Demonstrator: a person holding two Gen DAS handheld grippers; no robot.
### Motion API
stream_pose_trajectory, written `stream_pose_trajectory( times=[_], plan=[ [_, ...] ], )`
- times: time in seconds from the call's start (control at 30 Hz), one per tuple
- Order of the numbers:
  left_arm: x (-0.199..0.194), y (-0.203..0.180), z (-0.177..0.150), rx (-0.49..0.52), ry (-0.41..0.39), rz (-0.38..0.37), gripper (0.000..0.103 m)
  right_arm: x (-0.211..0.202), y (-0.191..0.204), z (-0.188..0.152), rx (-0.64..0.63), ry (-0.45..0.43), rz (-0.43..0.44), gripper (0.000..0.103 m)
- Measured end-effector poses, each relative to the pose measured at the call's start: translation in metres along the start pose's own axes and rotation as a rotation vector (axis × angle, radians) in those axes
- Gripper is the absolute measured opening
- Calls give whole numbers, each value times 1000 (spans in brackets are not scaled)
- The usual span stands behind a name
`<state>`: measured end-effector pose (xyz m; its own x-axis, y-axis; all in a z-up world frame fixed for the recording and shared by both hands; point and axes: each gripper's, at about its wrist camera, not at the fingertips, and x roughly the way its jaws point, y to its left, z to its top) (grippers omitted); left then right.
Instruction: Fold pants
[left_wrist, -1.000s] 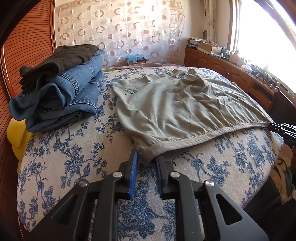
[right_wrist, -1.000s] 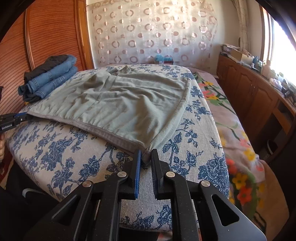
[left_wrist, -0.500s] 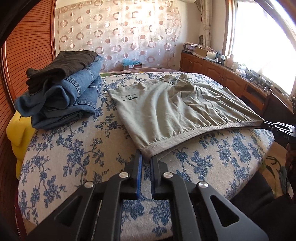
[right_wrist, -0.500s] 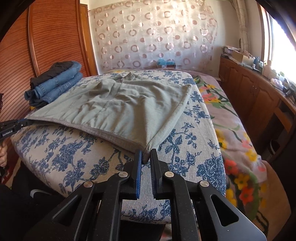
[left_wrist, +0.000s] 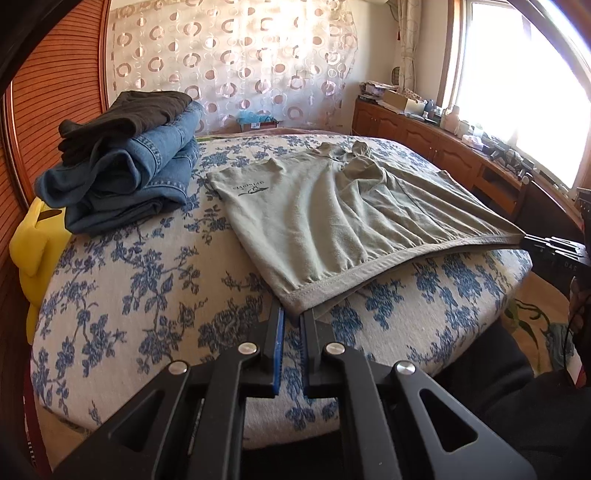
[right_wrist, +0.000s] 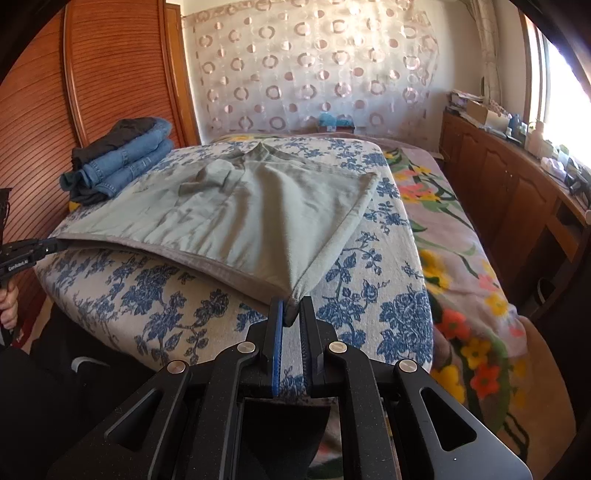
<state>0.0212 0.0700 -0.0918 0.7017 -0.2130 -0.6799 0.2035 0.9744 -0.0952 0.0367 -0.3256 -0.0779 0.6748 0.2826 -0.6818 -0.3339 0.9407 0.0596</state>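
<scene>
Grey-green cotton pants (left_wrist: 332, 221) spread flat on blue-floral bed cover (left_wrist: 140, 280), waistband at near edge. Left gripper (left_wrist: 292, 316) pinches one waistband corner; right gripper (right_wrist: 291, 308) pinches opposite corner. Folded denim jeans stack (left_wrist: 133, 173) lies beside the pants.

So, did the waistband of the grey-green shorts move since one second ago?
Yes. The waistband, flat on the floral cover before, now hangs stretched above it between both tools.

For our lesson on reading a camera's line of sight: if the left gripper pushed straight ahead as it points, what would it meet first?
Probably the green pants: the left gripper is already shut on their waistband corner, with the bed beneath.
</scene>
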Motion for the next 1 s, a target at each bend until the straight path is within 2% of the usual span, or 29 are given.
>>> stream_pose_trajectory(
  times=[0.37,0.47,0.6,0.7,0.87,0.9,1.0],
  plan=[
    [7,-4,-6,4,34,35,8,5,0,-5,15,21,4,6],
    [4,-1,-8,0,33,48,16,3,-2,-7,28,18,4,9],
    [-1,6,-9,-17,32,67,39,-2,-2,-6,36,-1,1,11],
    [-6,13,-7,-33,24,60,42,-7,0,-3,38,-25,-4,13],
    [-16,18,-2,-27,-2,82,57,-9,4,2,36,-53,-4,16],
    [-18,20,-1,-32,-12,79,64,-8,5,2,34,-57,-6,17],
    [-20,24,3,-40,-24,75,66,-4,5,3,46,-66,-4,18]
  ],
)
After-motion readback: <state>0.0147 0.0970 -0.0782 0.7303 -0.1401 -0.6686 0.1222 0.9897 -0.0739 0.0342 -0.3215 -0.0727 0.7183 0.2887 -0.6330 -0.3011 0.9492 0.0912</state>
